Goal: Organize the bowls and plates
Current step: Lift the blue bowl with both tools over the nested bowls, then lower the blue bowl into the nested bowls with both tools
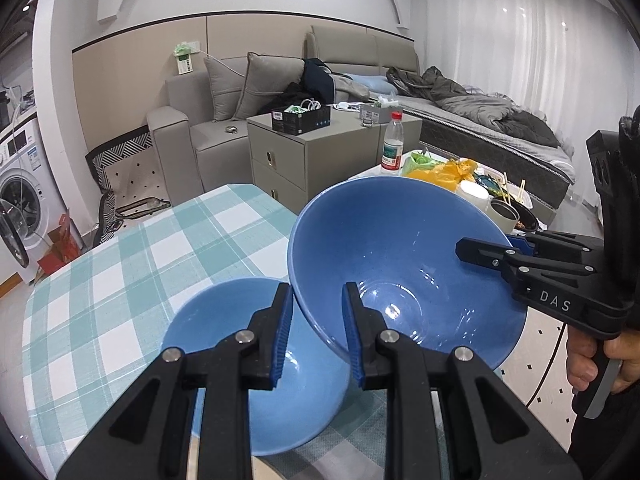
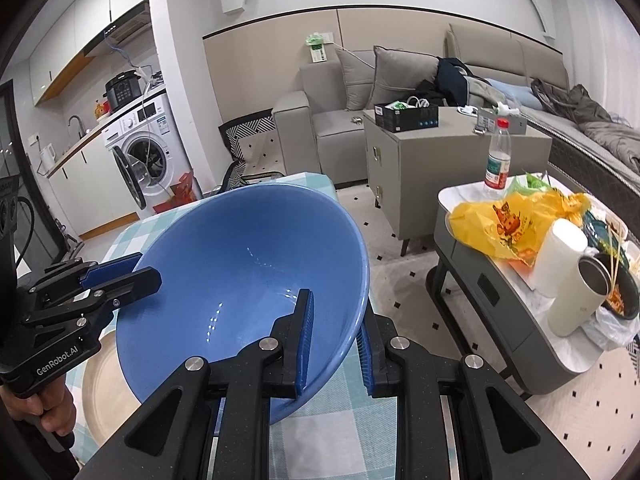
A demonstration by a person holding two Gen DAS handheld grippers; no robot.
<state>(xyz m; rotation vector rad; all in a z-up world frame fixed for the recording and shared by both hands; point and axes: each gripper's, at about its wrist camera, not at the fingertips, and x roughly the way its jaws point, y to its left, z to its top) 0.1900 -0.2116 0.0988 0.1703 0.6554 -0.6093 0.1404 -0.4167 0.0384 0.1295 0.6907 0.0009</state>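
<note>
Left hand-held gripper (image 1: pixel 316 300) is clamped on the near rim of the big blue bowl (image 1: pixel 400 248), one finger inside, one outside. Right hand-held gripper (image 2: pixel 334 316) is clamped on the opposite rim the same way. Bowl is tilted, off the bench (image 1: pixel 120 264), held between both. Under the left hand-held gripper, a second blue bowl (image 1: pixel 224 320) sits on the checked cloth. Left of the right hand-held gripper, a beige plate (image 2: pixel 104 384) lies on the bench.
</note>
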